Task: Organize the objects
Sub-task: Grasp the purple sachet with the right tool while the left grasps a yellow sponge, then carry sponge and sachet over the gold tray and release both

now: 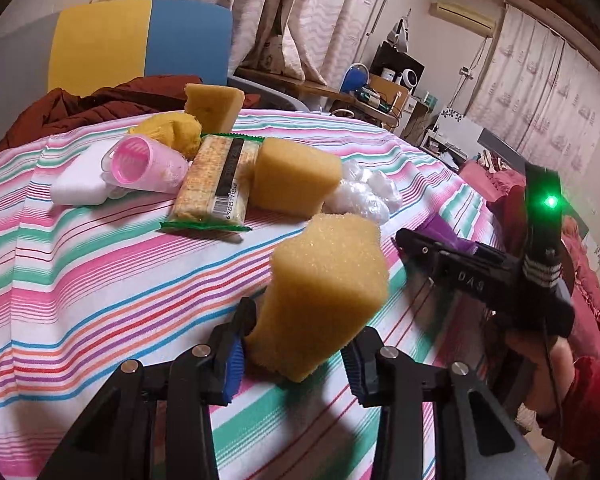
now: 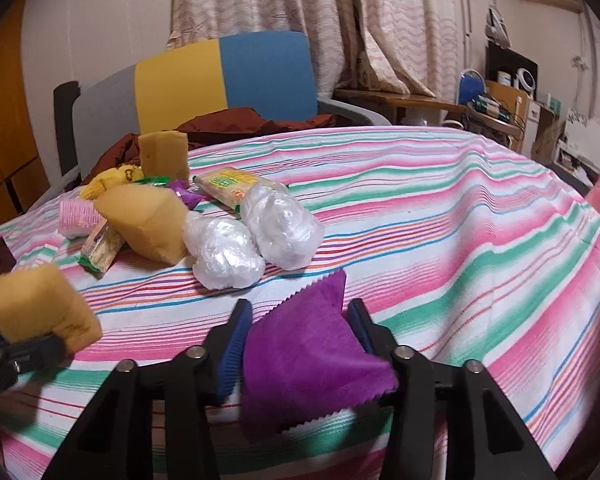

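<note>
The sponge (image 1: 324, 292) is squeezed between the left gripper (image 1: 296, 344), lifted above the table (image 1: 100, 272); the purple cloth (image 2: 312, 356) hangs clamped in the right gripper (image 2: 300, 332). Either may slip, since both are soft.

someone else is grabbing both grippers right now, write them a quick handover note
Left gripper: shut on a yellow sponge block, held above the striped tablecloth.
Right gripper: shut on a purple cloth, near the table's front edge.
Still piled at the far left of the table: two more sponge blocks, a yellow knit item, a pink ribbed cup, a white block, two cracker packs and two clear plastic bags.
Done: no sorted group visible.
Left: place both held items, then sort the pile.
</note>
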`<act>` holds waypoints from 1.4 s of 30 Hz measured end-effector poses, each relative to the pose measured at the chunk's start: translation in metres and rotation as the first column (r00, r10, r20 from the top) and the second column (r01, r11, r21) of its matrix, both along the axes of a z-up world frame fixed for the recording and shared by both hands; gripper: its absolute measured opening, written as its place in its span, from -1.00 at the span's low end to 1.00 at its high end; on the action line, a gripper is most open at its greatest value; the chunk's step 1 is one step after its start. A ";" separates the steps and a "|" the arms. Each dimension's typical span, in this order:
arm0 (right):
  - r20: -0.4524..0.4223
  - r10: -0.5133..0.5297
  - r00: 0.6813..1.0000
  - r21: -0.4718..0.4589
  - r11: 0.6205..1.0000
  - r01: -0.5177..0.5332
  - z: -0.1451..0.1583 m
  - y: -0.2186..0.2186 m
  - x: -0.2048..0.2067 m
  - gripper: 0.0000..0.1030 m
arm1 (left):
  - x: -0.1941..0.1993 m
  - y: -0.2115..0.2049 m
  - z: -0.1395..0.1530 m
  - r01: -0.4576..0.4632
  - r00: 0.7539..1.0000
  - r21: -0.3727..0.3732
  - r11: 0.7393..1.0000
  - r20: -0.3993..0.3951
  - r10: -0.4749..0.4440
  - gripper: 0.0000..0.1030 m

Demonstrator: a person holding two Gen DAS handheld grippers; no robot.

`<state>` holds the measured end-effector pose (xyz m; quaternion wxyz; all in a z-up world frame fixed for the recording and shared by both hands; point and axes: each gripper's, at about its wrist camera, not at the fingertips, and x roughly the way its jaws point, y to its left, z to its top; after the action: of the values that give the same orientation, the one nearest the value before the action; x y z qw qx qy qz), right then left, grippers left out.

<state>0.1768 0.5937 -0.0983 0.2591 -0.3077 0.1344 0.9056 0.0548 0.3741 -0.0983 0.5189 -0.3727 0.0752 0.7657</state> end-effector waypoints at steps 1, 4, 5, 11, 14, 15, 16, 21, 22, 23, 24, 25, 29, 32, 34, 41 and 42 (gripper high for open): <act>-0.002 -0.004 1.000 -0.011 1.000 0.004 0.001 0.000 0.001 -0.15 | 0.000 -0.001 0.000 0.001 1.000 0.003 1.000 0.002 -0.001 -0.21; -0.015 0.003 1.000 -0.052 0.999 -0.003 0.004 -0.005 0.004 -0.16 | -0.002 -0.005 -0.001 0.005 1.000 0.016 1.000 0.019 -0.005 -0.21; -0.017 0.009 1.000 -0.062 0.998 -0.010 0.005 -0.008 0.004 -0.16 | -0.002 -0.005 -0.001 0.006 1.000 0.020 1.000 0.026 -0.006 -0.21; -0.026 0.052 0.998 -0.104 0.993 -0.054 0.011 -0.026 0.003 -0.16 | -0.006 -0.012 -0.001 0.014 0.997 0.047 0.999 0.071 -0.017 -0.21; -0.026 0.069 0.997 -0.122 0.990 -0.072 0.013 -0.034 0.002 -0.16 | -0.004 -0.016 0.000 0.004 0.998 0.050 0.999 0.060 -0.007 -0.25; -0.028 0.075 0.997 -0.129 0.989 -0.078 0.014 -0.036 0.001 -0.16 | -0.002 -0.018 0.000 0.001 0.998 0.050 0.999 0.057 -0.004 -0.25; -0.032 0.083 0.996 -0.140 0.986 -0.086 0.016 -0.040 0.001 -0.16 | -0.001 -0.021 0.000 -0.001 0.998 0.053 0.999 0.058 -0.002 -0.25; -0.034 0.121 0.992 -0.163 0.979 -0.125 0.021 -0.057 -0.005 -0.16 | 0.001 -0.040 0.002 -0.019 0.997 0.061 0.998 0.074 0.014 -0.26; -0.033 0.135 0.990 -0.162 0.977 -0.138 0.023 -0.063 -0.007 -0.16 | 0.002 -0.044 0.004 -0.024 0.998 0.057 0.998 0.066 0.020 -0.26; -0.034 0.149 0.988 -0.161 0.975 -0.152 0.024 -0.068 -0.009 -0.16 | 0.004 -0.049 0.005 -0.031 0.998 0.051 0.998 0.058 0.028 -0.26; -0.034 0.163 0.986 -0.160 0.973 -0.166 0.026 -0.072 -0.011 -0.16 | 0.006 -0.054 0.006 -0.040 0.998 0.045 0.998 0.054 0.038 -0.26; -0.035 0.179 0.983 -0.160 0.970 -0.182 0.028 -0.078 -0.013 -0.16 | 0.008 -0.061 0.008 -0.052 0.997 0.046 0.998 0.054 0.050 -0.26; -0.050 0.229 0.972 -0.189 0.953 -0.235 0.034 -0.099 -0.024 -0.16 | 0.012 -0.090 0.018 -0.089 0.994 0.088 0.992 0.067 0.083 -0.26; -0.068 0.267 0.961 -0.210 0.938 -0.275 0.038 -0.119 -0.033 -0.16 | 0.014 -0.110 0.030 -0.111 0.993 0.115 0.987 0.055 0.105 -0.26; -0.072 0.299 0.951 -0.209 0.928 -0.308 0.041 -0.134 -0.040 -0.16 | 0.014 -0.127 0.038 -0.138 0.990 0.136 0.981 0.045 0.133 -0.26; -0.093 0.417 0.904 -0.172 0.888 -0.427 0.056 -0.190 -0.062 -0.16 | 0.002 -0.189 0.056 -0.262 0.965 0.192 0.946 0.080 0.251 -0.26; -0.100 0.430 0.898 -0.175 0.880 -0.441 0.058 -0.197 -0.065 -0.16 | 0.001 -0.197 0.058 -0.280 0.960 0.196 0.940 0.082 0.269 -0.26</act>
<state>0.1120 0.3965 -0.0406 0.0141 -0.3274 0.1565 0.9317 0.0554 0.1772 -0.0399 0.4447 -0.3442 -0.0711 0.8239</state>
